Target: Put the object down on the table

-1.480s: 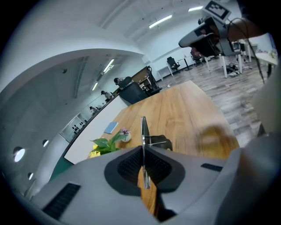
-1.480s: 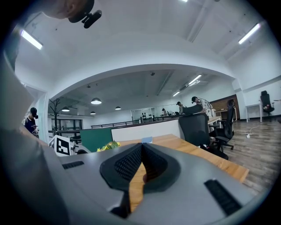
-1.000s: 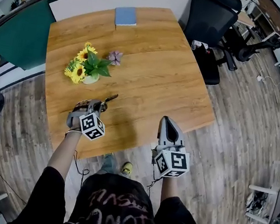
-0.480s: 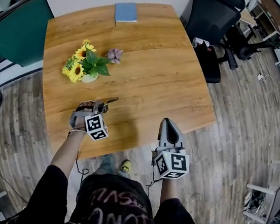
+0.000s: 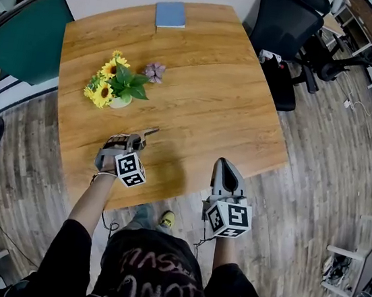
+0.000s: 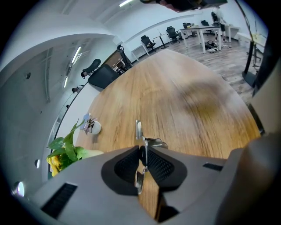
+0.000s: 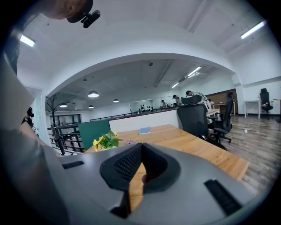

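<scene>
A thin metal tool (image 6: 138, 129) stands on edge between the pads of my left gripper (image 6: 142, 151) and sticks out forward over the wooden table (image 5: 207, 93). The jaws are opening, but the pads still touch the tool near their tips. In the head view the left gripper (image 5: 140, 138) hovers low over the table's near left part, and the tool (image 5: 151, 132) points away to the right. My right gripper (image 5: 223, 161) is at the table's near edge, shut and empty. In its own view the right gripper (image 7: 141, 147) has its pads together.
A vase of sunflowers (image 5: 112, 87) and a small purple flower (image 5: 154, 73) stand beyond the left gripper. A blue book (image 5: 170, 15) lies at the far edge. A black office chair (image 5: 284, 21) stands at the far right corner.
The left gripper, with the tool in it, has shifted slightly to the right and toward the near edge. The right gripper has stayed where it was.
</scene>
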